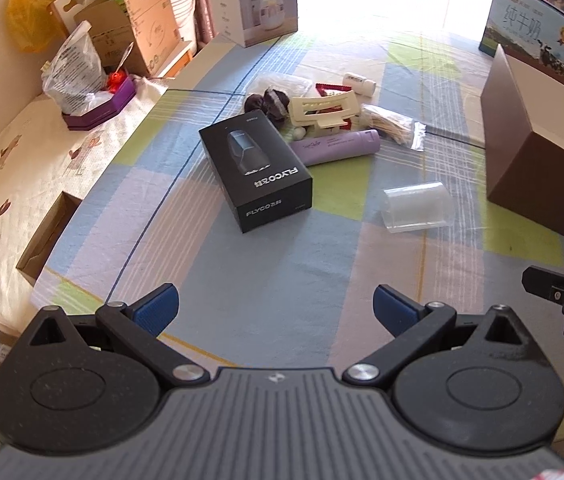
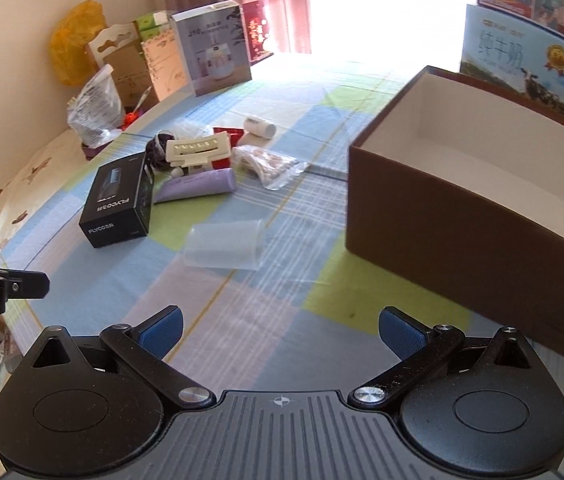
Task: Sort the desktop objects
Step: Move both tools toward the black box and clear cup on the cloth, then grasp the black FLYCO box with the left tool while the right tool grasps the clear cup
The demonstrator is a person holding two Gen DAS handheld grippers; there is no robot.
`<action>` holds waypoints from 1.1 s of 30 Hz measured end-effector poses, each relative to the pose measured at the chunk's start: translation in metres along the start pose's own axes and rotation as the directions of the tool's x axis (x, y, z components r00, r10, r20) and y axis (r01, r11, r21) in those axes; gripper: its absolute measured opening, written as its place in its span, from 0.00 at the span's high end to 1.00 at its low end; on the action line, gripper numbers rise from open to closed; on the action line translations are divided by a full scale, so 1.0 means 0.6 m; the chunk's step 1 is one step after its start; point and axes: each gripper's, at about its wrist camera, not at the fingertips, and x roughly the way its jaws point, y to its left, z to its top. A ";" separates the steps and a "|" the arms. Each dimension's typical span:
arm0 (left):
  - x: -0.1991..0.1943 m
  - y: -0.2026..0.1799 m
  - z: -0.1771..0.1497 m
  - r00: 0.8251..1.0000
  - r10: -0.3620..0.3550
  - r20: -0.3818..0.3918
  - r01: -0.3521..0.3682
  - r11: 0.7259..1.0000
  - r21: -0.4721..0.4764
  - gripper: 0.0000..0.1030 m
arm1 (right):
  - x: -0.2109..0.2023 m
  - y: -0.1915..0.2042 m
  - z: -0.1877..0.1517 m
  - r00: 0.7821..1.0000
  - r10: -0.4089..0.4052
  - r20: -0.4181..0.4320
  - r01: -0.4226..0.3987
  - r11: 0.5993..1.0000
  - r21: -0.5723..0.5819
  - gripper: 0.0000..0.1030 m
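Note:
A black FLYCO box (image 1: pixel 256 168) (image 2: pixel 120 204) lies mid-table. Beside it lie a purple tube (image 1: pixel 338 146) (image 2: pixel 198 186), a cream hair clip (image 1: pixel 324 110) (image 2: pixel 198 150), a bag of cotton swabs (image 1: pixel 392 124) (image 2: pixel 268 164), a dark scrunchie (image 1: pixel 268 102), a small white bottle (image 1: pixel 358 83) (image 2: pixel 259 126) and a clear plastic cup (image 1: pixel 418 206) (image 2: pixel 224 244) on its side. An open brown box (image 2: pixel 462 208) (image 1: pixel 542 160) stands right. My left gripper (image 1: pixel 276 310) and right gripper (image 2: pixel 280 332) are open and empty, above the near table.
The table wears a checked cloth (image 1: pixel 282 272). Cartons, a white appliance box (image 1: pixel 262 0) (image 2: pixel 216 48) and plastic bags line the far left. A purple tray (image 1: pixel 98 106) sits left. A milk carton (image 2: pixel 522 60) stands behind the brown box.

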 end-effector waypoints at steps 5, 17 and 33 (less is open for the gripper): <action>0.014 0.005 -0.002 1.000 0.018 -0.003 -0.018 0.999 -0.029 0.01 | 0.025 0.013 0.010 1.000 0.024 -0.001 -0.024 1.000 -0.017 0.02; 0.069 0.026 0.044 1.000 -0.005 -0.006 0.006 1.000 0.007 0.01 | 0.092 0.051 0.036 1.000 0.015 0.014 -0.015 1.000 0.024 0.02; 0.160 0.063 0.130 0.995 -0.094 -0.014 0.095 0.991 0.095 0.01 | 0.195 0.090 0.057 0.994 -0.101 -0.038 0.103 0.994 0.036 0.02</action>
